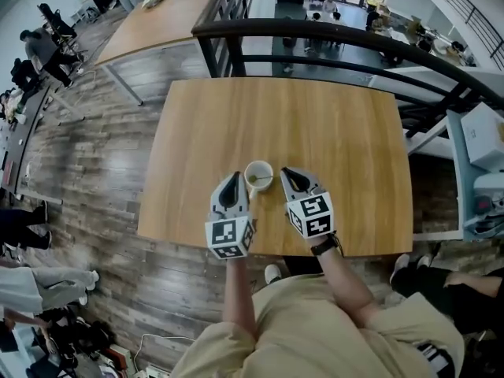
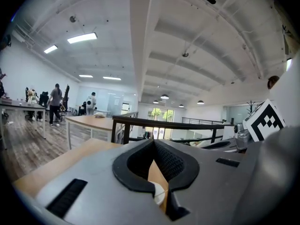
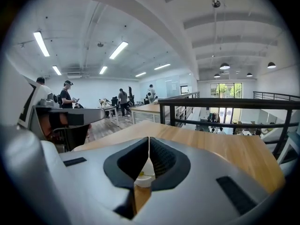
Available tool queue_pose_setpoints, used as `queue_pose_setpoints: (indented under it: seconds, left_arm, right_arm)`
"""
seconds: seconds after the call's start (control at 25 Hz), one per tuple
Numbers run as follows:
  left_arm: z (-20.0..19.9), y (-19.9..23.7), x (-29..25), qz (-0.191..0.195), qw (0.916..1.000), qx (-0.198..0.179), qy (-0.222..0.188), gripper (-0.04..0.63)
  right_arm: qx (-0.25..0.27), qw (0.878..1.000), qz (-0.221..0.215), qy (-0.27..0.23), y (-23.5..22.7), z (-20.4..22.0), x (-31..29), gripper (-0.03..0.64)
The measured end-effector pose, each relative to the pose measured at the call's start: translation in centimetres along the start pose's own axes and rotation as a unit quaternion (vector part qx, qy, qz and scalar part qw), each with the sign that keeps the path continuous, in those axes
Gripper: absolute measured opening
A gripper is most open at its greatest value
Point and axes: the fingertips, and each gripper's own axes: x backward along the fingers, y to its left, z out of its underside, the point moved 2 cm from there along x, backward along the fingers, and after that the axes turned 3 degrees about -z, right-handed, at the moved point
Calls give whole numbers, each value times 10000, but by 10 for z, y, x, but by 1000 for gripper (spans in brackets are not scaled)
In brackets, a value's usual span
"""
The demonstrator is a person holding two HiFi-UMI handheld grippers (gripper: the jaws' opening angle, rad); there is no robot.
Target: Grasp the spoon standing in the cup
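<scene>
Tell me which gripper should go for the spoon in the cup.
Right, probably: the cup sits centred under the shut jaws of the right gripper in its view, while the left gripper sees it off to one side. Both must open first.

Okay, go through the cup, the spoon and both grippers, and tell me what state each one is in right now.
cup: upright on the table, near its front edge, spoon inside.
spoon: in the cup, not gripped.
left gripper: jaws together, nothing held, at the cup's left.
right gripper: jaws together, nothing held, at the cup's right.
</scene>
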Motion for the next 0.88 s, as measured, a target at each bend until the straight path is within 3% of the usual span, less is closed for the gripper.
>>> queue_pose_setpoints:
  seconds: [0.24,0.56,0.68,0.88]
  left_arm:
    - [25,-1,-28,23,9995,126,284,12]
    - [53,-1,-51,14,9978,255,616,12]
    - [64,1,-56,-23,9965,393,733,12]
    - [79,6,-61,-109,9945,574,865,12]
  right_arm:
    - [-86,9990,119,424,-20,31,-22,17]
    - [-507,9943,-149,927,-30,74,-46,24]
    - [-733,9907,-269,1119,-29,90,-56,133]
    - [-965,9865,-296,1288,-27,113,-71,152]
